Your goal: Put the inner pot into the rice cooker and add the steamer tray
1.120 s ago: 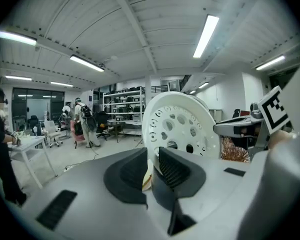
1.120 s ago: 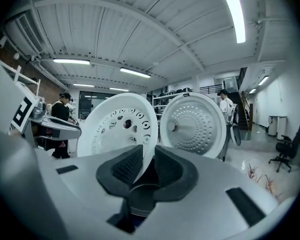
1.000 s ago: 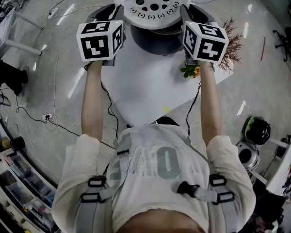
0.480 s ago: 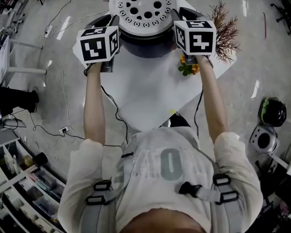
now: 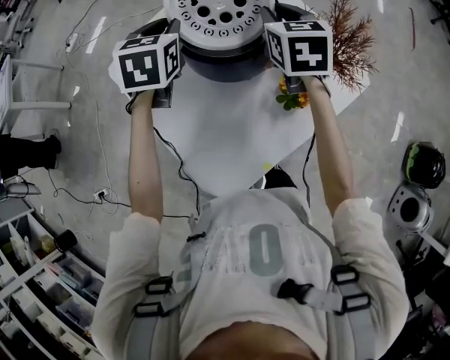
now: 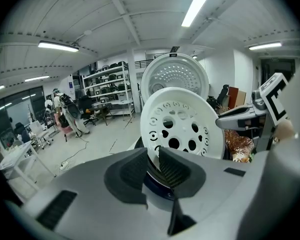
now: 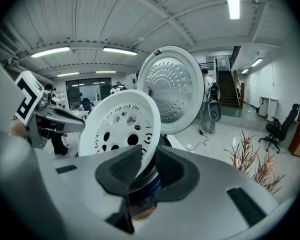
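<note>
Both of my grippers hold the white steamer tray (image 5: 221, 6), a round disc with several holes, level by opposite sides of its rim. The left gripper (image 5: 171, 34) is shut on its left edge and the right gripper (image 5: 274, 17) on its right edge. In the left gripper view the rim of the tray (image 6: 182, 126) runs between the pads of the gripper (image 6: 154, 156). The right gripper view shows the same for the tray (image 7: 120, 126) and gripper (image 7: 147, 159). The dark rice cooker (image 5: 225, 62) stands right under the tray, its round lid (image 7: 172, 86) tipped up behind. The tray hides the cooker's inside.
The cooker stands on a white table (image 5: 225, 141). A dried reddish plant (image 5: 349, 32) and small orange flowers (image 5: 292, 100) sit at the table's right edge. Cables cross the floor on the left, shelves (image 5: 37, 276) stand at lower left, and more cookers (image 5: 405, 216) at the right.
Both grippers have come down together with the steamer tray, which now sits closer over the cooker's opening. Both grips look unchanged.
</note>
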Demonstrator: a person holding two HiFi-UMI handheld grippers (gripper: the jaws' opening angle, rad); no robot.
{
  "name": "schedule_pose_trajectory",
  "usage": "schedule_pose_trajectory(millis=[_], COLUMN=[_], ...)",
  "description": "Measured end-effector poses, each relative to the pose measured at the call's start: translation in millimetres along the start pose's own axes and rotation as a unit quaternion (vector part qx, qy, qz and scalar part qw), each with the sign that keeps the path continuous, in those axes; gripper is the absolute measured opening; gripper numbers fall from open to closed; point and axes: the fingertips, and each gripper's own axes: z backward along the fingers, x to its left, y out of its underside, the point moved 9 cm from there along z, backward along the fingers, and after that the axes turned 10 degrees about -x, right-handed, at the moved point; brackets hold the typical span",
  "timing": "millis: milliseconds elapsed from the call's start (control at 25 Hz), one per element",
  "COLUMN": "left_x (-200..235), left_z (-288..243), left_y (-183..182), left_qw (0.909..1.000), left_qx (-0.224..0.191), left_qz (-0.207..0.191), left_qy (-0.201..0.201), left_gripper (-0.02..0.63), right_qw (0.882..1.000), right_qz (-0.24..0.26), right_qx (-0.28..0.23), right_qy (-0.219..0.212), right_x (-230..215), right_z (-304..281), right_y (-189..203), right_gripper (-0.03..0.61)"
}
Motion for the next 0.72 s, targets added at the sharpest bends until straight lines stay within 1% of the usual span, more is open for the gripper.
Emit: schedule_pose_trajectory(millis=[160, 280, 320, 360, 440, 520, 600, 720], left_x=[1, 1, 1, 0, -7, -16, -23, -28], left_z=[1, 0, 0, 1, -1, -6, -11, -15], left_y=[-4, -1, 0, 1, 0, 0, 3, 6], left_qw=[0.9999, 1.0, 1.0, 1.0, 0.9999, 0.9997, 0.9994, 0.9993], left_qx=[0.001, 0.007, 0.008, 0.008, 0.005, 0.008, 0.013, 0.013], left_qz=[0.009, 0.002, 0.0, -0.003, -0.011, -0.025, -0.031, -0.028], left_qy=[0.009, 0.002, -0.002, -0.003, 0.001, 0.006, 0.013, 0.018], left_gripper=[0.084, 0.083, 0.077, 0.023, 0.021, 0.021, 0.021, 0.021], right_qw=[1.0, 1.0, 1.0, 1.0, 0.999, 0.999, 0.999, 1.0], right_qz=[-0.017, -0.017, -0.018, -0.02, -0.03, -0.035, -0.022, -0.003], right_qx=[0.0, 0.001, 0.001, 0.0, -0.001, 0.005, 0.016, 0.024], right_qy=[-0.011, -0.011, -0.014, -0.02, -0.032, -0.03, -0.021, -0.013], right_x=[-3, 0, 2, 4, 9, 11, 12, 12], right_z=[5, 6, 6, 6, 4, 2, -1, -6], right_y=[-6, -5, -5, -5, -7, -6, -2, 4], right_gripper=[0.094, 0.094, 0.094, 0.095, 0.108, 0.118, 0.118, 0.123])
